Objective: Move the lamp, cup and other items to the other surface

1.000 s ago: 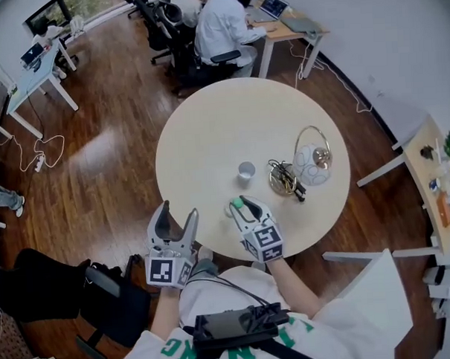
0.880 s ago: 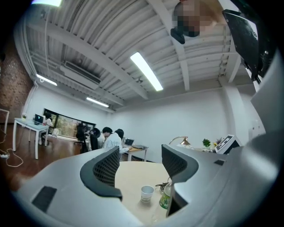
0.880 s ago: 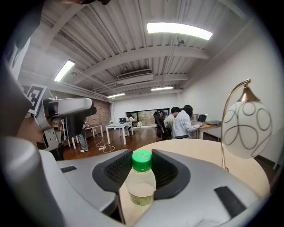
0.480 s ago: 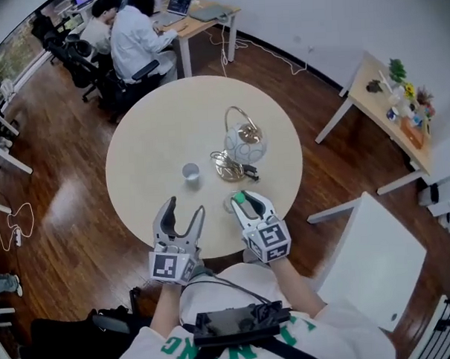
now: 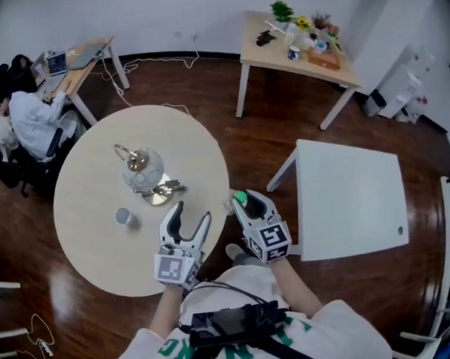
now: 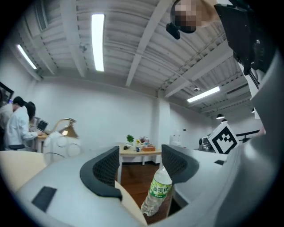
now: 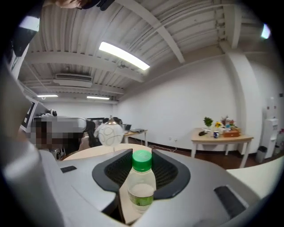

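Head view: A person stands at the lower edge of the frame between two surfaces, a hand-held gripper in each hand. The round counter [image 5: 86, 240] fills the left of the frame. On it the lamp [image 5: 143, 170] stands near the middle, with the cup [image 5: 123, 216] well apart from it toward the lower left. The white square counter [image 5: 352, 199] sits at right and carries nothing that can be seen. The left hand-held gripper [image 5: 191, 214] hangs over the round counter's lower right rim, its jaws spread. The right hand-held gripper [image 5: 248, 204] is over the dark wood floor [image 5: 253, 136] between the two counters, and it carries a green-capped bottle [image 5: 238, 198]. A wooden desk [image 5: 297, 45] with plants stands at the top of the frame, and a seated person [image 5: 25, 120] is at the far left.

Left gripper view: The jaws stand wide apart and press on nothing. Low in the gap, close to the right-hand jaw, the bottle [image 6: 157, 190] shows beyond them. The lamp [image 6: 61, 138] is at the left edge, and the wooden desk [image 6: 137, 150] is in the distance at the centre.

Right gripper view: The jaws pinch the bottle [image 7: 141, 184] at its body. It stands upright at the lower centre, cap up. The lamp [image 7: 110, 133] shows behind at left of centre, and the wooden desk [image 7: 222, 137] is at right.
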Tool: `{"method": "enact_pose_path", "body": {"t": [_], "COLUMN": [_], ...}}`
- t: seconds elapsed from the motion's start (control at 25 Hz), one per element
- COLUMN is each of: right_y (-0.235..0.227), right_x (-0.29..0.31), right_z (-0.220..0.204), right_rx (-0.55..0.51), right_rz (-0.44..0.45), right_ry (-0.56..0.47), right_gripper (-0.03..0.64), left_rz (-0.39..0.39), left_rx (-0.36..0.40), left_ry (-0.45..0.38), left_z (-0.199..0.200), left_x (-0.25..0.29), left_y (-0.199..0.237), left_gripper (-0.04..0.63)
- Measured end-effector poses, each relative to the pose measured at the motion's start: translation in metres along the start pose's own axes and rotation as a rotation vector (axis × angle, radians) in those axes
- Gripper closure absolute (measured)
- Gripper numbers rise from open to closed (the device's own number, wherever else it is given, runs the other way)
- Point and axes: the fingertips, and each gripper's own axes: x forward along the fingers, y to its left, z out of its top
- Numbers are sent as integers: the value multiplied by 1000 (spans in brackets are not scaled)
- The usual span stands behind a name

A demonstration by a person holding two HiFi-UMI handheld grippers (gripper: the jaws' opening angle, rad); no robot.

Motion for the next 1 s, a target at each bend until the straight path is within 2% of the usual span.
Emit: {"method": "enact_pose_path", "body": {"t": [0.08, 0.32, 0.52, 0.72, 0.8, 1.0], "right_y": [-45, -172, -271, -334, -346, -370], "right_x": [-27, -135, -243, -344, -375, -413], "right_z": [-3, -22, -50, -103, -117, -140], "right_rx": [30, 103, 80, 133, 158, 224], "right_rz": [-116, -463, -742, -988, -1050, -1108], "right_ry": [-16, -48, -39, 26, 38, 21], "right_gripper": [460, 460, 460, 460, 460, 460], "left_rz": [-107, -414, -662, -881, -946, -1042], "left_rx": [11, -30, -55, -52, -55, -74], "left_ry": [10, 27, 56, 74, 90, 150], "left_z": [-18, -47, -64, -100, -108, -115], "left_x": [31, 118, 180, 218, 222, 218], "left_y": [-27, -138, -245, -338, -370, -429], "left_gripper": [301, 301, 301, 301, 302, 302]}}
